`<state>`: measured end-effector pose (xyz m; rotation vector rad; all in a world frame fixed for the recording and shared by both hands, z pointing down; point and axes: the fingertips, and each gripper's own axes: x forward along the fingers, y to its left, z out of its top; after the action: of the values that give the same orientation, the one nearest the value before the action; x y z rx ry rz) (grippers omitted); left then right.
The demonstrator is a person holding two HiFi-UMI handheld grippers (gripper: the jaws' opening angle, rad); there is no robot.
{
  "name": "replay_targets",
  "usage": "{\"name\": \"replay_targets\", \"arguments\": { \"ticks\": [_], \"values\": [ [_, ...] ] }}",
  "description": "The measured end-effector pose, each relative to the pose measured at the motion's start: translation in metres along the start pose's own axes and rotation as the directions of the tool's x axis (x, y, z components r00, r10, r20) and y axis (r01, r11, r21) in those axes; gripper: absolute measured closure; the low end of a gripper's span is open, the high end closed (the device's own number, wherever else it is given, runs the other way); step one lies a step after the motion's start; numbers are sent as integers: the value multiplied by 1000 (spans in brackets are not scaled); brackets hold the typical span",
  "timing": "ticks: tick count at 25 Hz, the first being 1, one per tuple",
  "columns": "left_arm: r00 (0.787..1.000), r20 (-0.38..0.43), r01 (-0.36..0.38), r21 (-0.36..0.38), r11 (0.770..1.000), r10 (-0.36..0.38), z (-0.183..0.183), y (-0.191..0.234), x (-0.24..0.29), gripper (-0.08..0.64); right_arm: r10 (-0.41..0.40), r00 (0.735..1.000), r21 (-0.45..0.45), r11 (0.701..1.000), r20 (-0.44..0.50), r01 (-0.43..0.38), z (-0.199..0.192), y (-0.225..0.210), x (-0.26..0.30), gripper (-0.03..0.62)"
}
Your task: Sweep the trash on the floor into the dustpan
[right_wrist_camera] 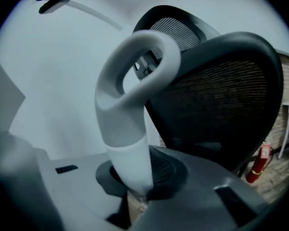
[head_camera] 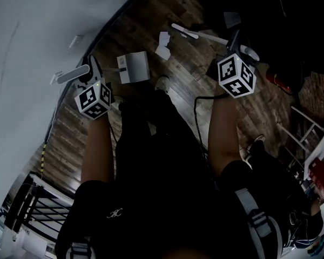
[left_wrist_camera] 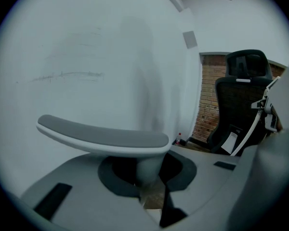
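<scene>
Dustpan handle (left_wrist_camera: 103,138) is clamped in my left claw (left_wrist_camera: 147,179); my right claw (right_wrist_camera: 135,183) clamps the broom handle (right_wrist_camera: 127,114).

A couple of white paper scraps (head_camera: 163,45) are left lying on the dark wood floor (head_camera: 178,80), just beside the boxy grey-white dustpan (head_camera: 134,67), with the white broom (head_camera: 197,35) held close by.

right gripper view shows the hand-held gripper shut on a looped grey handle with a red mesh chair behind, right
No: the mesh chair behind is black, not red, as the right gripper view shows. The right hand-held gripper is indeed shut on the looped grey handle.
</scene>
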<state>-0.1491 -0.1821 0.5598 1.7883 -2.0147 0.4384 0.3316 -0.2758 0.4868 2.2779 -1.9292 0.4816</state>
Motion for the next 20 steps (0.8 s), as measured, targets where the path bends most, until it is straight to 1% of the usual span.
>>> {"name": "replay_targets", "arguments": {
  "ticks": [2,5,10,12,16,18,20],
  "values": [
    [1000,-1,10,-15,1000,-10,-1,-6,3,497,20,999,19,1000,-38,-19,-8,7,-6,551],
    [1000,1,5,-36,999,-5,0,-9,6,491,57,995,47,997,-82,-53,-18,15,-12,551],
    [1000,22,0,-62,998,1,4,-6,5,486,126,986,20,992,-110,-125,-20,45,-36,549],
    [1000,27,-8,-76,997,10,4,-3,7,483,154,980,25,988,-125,-152,-23,57,-43,549],
    [999,33,-38,-94,995,41,3,-2,11,482,207,964,75,977,-165,-197,-35,71,-51,549],
    [997,44,-51,-99,994,56,2,-3,11,480,221,959,105,973,-180,-204,-37,74,-54,548],
    [997,53,-49,-105,993,54,1,-6,10,479,227,955,137,970,-193,-202,-40,73,-56,548]
  ]
}}
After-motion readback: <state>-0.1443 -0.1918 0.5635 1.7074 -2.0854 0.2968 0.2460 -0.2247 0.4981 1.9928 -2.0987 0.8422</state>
